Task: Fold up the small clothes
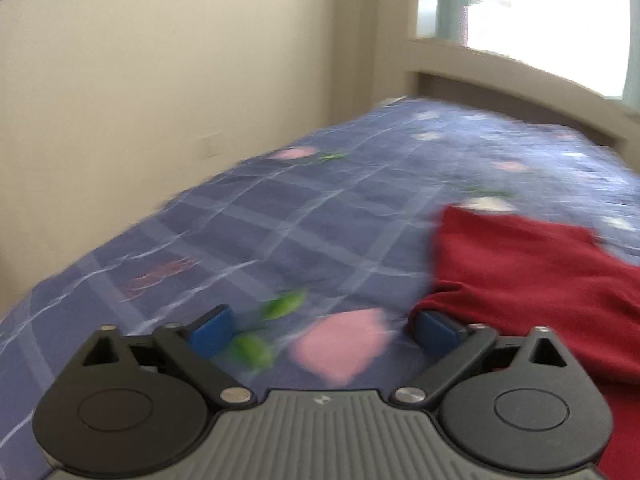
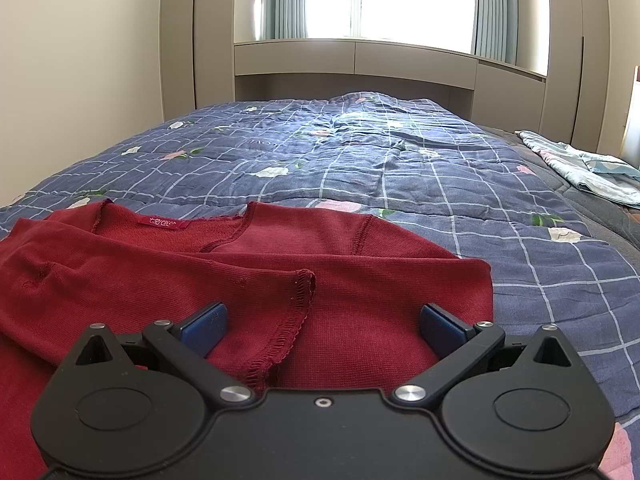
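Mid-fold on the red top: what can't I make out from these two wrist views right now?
- Left wrist view: motion blur smears the bedspread and the red top; its hem and folds are unreadable, and the frame's right edge cuts it off.
- Right wrist view: the right gripper body hides the top's near edge; its left side runs off frame.
- Neck label: text too small.
- Pale cloth at far right: partly cropped, unidentifiable.

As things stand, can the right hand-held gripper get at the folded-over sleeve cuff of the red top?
Probably yes: the right hand-held gripper is open, and the sleeve cuff of the red top lies between its fingers with nothing over it.
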### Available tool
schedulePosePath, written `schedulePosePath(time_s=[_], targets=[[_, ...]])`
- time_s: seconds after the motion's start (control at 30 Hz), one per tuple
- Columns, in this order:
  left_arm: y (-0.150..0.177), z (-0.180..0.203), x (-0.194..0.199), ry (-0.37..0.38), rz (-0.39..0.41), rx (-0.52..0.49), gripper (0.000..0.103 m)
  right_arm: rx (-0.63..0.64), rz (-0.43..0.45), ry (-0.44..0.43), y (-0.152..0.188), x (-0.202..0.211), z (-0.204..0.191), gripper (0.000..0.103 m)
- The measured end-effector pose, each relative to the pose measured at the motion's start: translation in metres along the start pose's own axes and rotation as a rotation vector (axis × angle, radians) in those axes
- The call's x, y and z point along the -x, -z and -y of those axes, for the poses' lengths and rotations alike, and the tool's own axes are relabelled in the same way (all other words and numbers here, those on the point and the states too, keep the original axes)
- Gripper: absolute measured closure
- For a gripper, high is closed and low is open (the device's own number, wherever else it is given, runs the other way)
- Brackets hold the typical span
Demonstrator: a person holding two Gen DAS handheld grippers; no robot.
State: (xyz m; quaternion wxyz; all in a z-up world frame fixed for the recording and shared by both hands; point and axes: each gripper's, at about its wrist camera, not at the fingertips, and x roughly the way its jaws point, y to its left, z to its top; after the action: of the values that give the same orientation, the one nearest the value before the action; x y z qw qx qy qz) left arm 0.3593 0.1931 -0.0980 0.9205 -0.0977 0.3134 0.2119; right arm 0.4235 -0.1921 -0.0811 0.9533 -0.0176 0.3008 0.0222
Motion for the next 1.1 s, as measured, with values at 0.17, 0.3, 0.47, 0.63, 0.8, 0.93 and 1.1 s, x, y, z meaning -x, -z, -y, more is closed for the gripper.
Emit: schedulePosePath(time_s=[0.17,0.3,0.47,0.63,0.8,0.93,1.1], targets=[[-0.001,-0.002,0.0,0.026,-0.012,-0.014,0.002,-0.003,0.001,-0.002,-0.001,0.0,0.001,0.0],[0.001,-0.005,0.009,0.039,-0.012,0.001,0.002,-0.002,0.002,0.0,-0.001,0.001,0.001,0.0],[0.015,-0.005,0.05,0.071,0.071,-0.026,0.0,-0.002,0.003,0.0,0.0,0.001,0.001,0.0],[-0.002,0.014,0.05,0.122,0.122,-0.039,0.0,-0.002,0.002,0.001,0.0,0.001,0.001,0.0],[-0.016,0.038,0.006,0.053,0.025,-0.078,0.0,0.0,0.003,0.001,0.0,0.001,0.0,0.0],[-0.013,0.03,-0.005,0.084,-0.027,-0.027,0.0,-0.002,0.004,0.001,0.0,0.001,0.0,0.0],[-0.008,0.026,-0.01,0.085,-0.041,-0.014,0.0,0.0,0.004,0.004,-0.001,0.001,0.0,0.0]])
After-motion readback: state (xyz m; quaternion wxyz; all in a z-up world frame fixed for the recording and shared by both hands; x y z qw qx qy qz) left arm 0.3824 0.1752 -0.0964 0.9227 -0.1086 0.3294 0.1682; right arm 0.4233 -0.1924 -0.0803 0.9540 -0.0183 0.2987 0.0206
